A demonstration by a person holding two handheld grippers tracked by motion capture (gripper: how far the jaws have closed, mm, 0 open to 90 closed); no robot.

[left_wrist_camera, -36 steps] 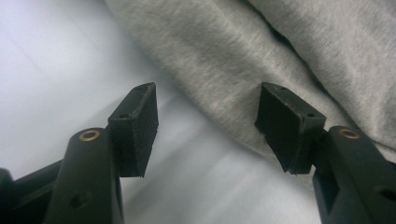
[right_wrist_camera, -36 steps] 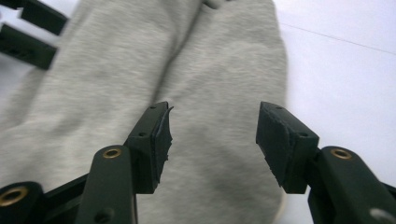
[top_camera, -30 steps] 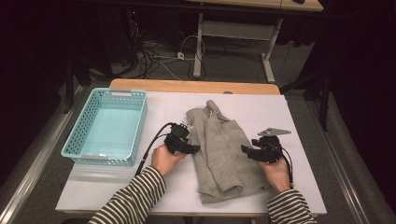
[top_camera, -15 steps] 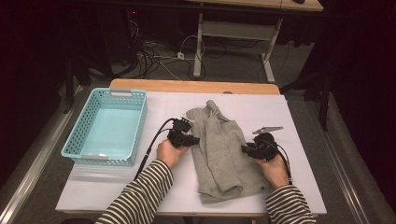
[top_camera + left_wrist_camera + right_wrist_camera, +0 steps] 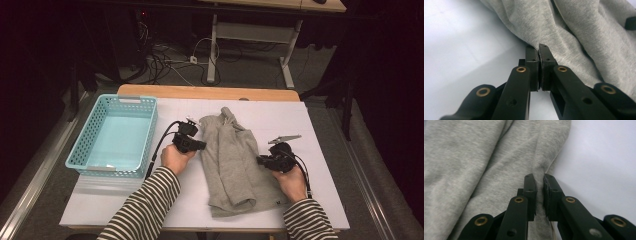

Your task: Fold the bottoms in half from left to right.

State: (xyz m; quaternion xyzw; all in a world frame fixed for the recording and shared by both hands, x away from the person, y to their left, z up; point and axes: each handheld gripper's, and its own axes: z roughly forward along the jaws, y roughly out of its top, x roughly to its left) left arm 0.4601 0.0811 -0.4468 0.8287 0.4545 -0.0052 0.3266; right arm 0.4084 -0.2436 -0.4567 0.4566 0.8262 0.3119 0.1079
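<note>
A grey hooded sweatshirt [image 5: 235, 160] lies lengthwise on the white table [image 5: 325, 200], hood toward the far side. My left gripper [image 5: 200, 146] is at its left edge. In the left gripper view the jaws are pressed together, and the gripper's tip [image 5: 538, 47] pinches the border of the sweatshirt [image 5: 574, 30]. My right gripper [image 5: 260, 160] is at the right edge. There the right gripper [image 5: 539, 177] is shut on a raised fold of the sweatshirt [image 5: 474, 157], with fabric running between the jaws.
A light blue plastic basket [image 5: 82, 147] stands on the left part of the table. A wooden board edge [image 5: 200, 92] runs along the far side. Cables and a desk frame [image 5: 250, 45] are on the floor beyond. Bare white surface lies right of the sweatshirt.
Both hands have shifted a little toward the far side while staying at the sweatshirt's edges. The cloth between them has drawn slightly narrower.
</note>
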